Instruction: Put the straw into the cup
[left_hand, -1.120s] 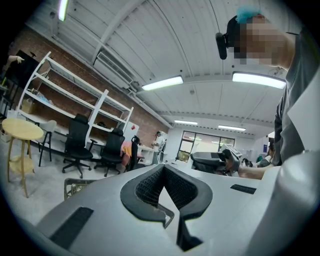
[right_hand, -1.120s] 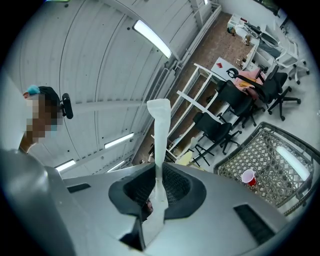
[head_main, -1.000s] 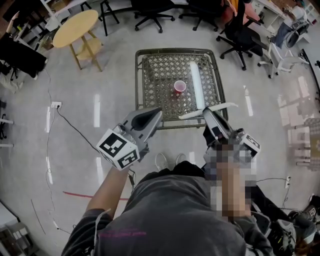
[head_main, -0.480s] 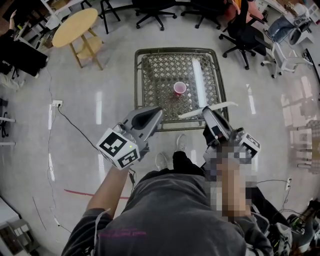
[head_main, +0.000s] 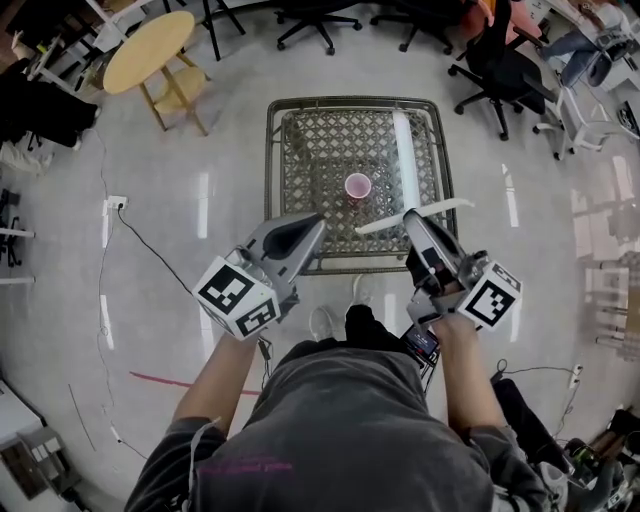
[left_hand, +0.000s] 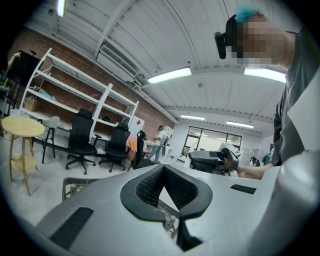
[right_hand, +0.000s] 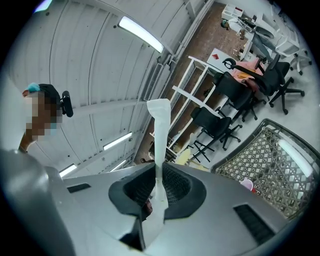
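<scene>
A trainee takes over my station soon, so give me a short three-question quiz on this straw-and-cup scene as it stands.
1. True or false: the straw is already inside the cup.
2. Which one holds the straw? A. the left gripper. B. the right gripper. C. neither, it lies on the table.
3. Fill in: the cup's colour is ____.

Key: 1 false, the straw is clamped crosswise in the jaws, short of the cup. 2 B. 3 pink.

Lattice table (head_main: 310, 160) (metal), round stool (head_main: 148, 50) — wooden
</scene>
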